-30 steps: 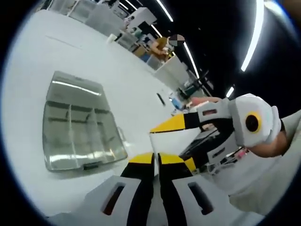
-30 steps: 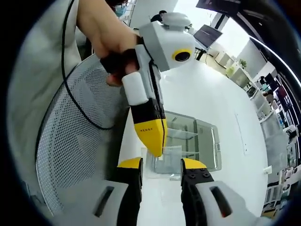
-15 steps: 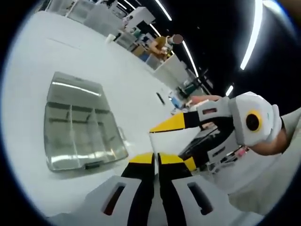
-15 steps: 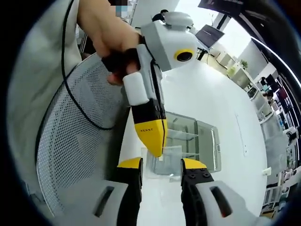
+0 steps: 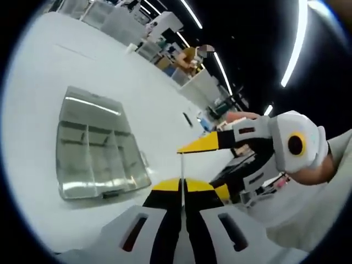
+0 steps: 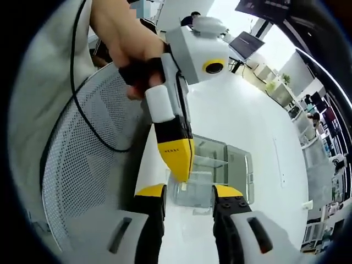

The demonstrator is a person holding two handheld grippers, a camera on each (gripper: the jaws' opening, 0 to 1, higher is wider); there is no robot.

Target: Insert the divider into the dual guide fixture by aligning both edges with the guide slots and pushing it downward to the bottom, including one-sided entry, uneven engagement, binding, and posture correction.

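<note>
Hovering above the white table, the clear thin plastic divider is pinched by the narrow-set left gripper between the right gripper's wide jaws, well apart from the clear compartmented guide fixture, so alignment and insertion are not yet begun.

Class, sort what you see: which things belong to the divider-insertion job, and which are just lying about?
Job:
clear divider
guide fixture
left gripper
right gripper

Lying about:
mesh chair back
black cable
background shelving
</note>
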